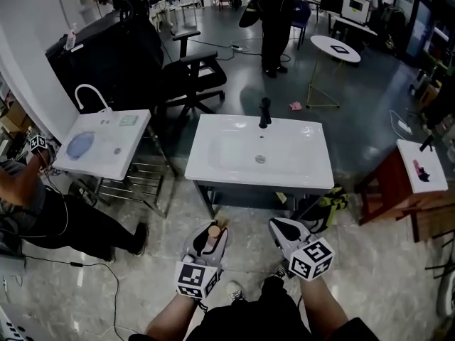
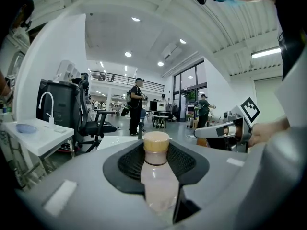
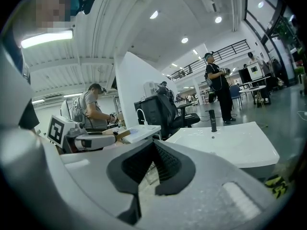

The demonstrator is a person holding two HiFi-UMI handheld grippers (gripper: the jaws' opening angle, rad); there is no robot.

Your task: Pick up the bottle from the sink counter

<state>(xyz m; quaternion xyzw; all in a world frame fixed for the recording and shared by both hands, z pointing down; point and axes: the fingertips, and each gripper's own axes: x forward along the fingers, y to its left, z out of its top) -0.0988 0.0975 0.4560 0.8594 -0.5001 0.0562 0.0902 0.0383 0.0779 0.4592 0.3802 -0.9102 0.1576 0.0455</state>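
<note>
A small clear bottle [image 1: 212,234] with a tan cap stands upright between the jaws of my left gripper [image 1: 208,241], which is shut on it. In the left gripper view the bottle [image 2: 156,181] fills the gap between the dark pads, its cap on top. My right gripper [image 1: 286,234] hangs beside it at the same height with nothing in it, its pads together in the right gripper view [image 3: 152,159]. Both grippers are held low, in front of the white sink counter [image 1: 213,170] with its black tap [image 1: 265,112]; they are off the counter.
A smaller white sink [image 1: 106,146] on a wire stand is at the left, with a person [image 1: 32,201] crouched beside it. A black office chair [image 1: 188,77] stands behind. A red-brown stool [image 1: 398,187] is at the right. A yellow-black object [image 1: 333,201] lies by the counter's right leg.
</note>
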